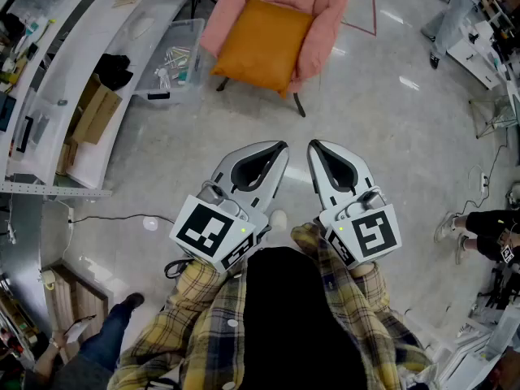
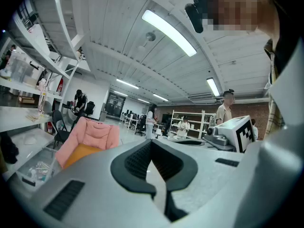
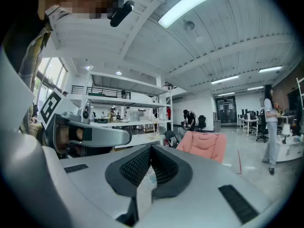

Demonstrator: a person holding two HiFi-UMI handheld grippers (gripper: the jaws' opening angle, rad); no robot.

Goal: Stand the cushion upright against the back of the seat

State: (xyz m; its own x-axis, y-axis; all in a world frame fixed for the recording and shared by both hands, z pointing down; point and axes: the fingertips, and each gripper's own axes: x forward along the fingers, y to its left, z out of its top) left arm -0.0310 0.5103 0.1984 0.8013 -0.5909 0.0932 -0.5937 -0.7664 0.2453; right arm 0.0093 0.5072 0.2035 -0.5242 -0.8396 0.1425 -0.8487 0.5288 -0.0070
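Head view: the left gripper (image 1: 280,147) is held low before the body at about 6 o'clock. Its jaws are pressed together on nothing, which is borne out in the left gripper view, where the pads meet with no thing between them. The right gripper (image 1: 314,145) is held just beside it, likewise closed and empty.

The cushion (image 1: 262,45) is found at 12 o'clock, well apart from both grippers. It is laid flat on the seat of the pink armchair (image 1: 325,6) and has not yet been stood up. The approach is judged to be the step in hand. For the next move, the chair must be neared and the jaws opened, so that an edge of the cushion can be taken and tipped back.

The cushion is seen to be orange, square and plump. It looks soft, and one corner is turned toward the seat's front edge.
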